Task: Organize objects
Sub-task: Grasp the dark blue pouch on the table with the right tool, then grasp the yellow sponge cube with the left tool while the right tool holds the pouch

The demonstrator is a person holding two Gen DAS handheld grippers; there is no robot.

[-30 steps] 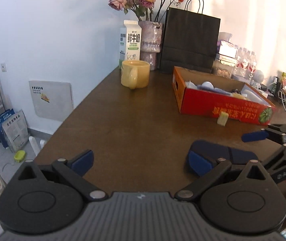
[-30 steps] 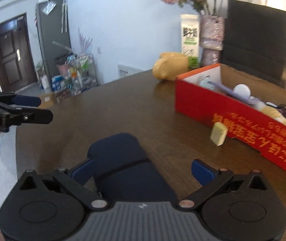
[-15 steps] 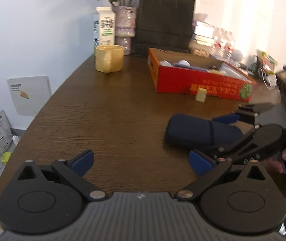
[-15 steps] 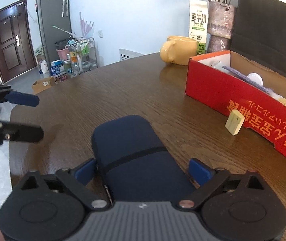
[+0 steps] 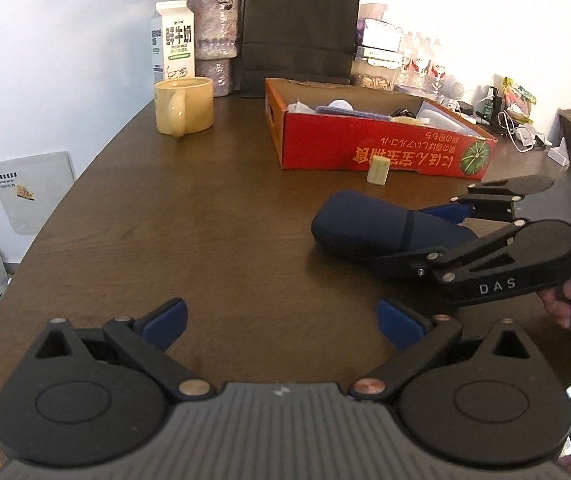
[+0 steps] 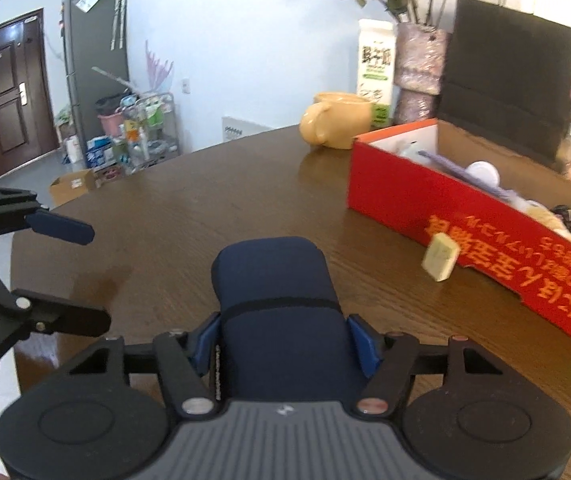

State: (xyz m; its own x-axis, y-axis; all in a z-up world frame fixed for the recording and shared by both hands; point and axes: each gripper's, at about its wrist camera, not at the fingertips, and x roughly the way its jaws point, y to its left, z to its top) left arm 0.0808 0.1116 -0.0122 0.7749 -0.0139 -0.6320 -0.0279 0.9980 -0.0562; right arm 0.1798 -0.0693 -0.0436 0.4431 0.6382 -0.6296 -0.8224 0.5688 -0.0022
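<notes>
A dark blue soft case (image 6: 273, 280) lies on the brown table (image 5: 205, 220), its near end between the blue pads of my right gripper (image 6: 283, 340). The jaws are closing, and both pads touch the case's sides. In the left wrist view the same case (image 5: 365, 226) lies at the right with the right gripper (image 5: 417, 236) around its near end. My left gripper (image 5: 283, 320) hovers open over bare table, nothing between its fingers, to the left of the case. A small cream block (image 5: 378, 171) stands before the red cardboard box (image 5: 365, 148), which holds several items.
A yellow mug (image 5: 183, 106), a milk carton (image 5: 173, 40), a vase of flowers (image 5: 213, 40) and a black paper bag (image 5: 301, 28) stand along the table's far edge. Bottles and cables crowd the far right. The table's rounded edge drops off at the left.
The right gripper's jaws have come in from wide open to touch the case's sides. The left gripper has swung right and lower, bringing the case and right gripper into its view.
</notes>
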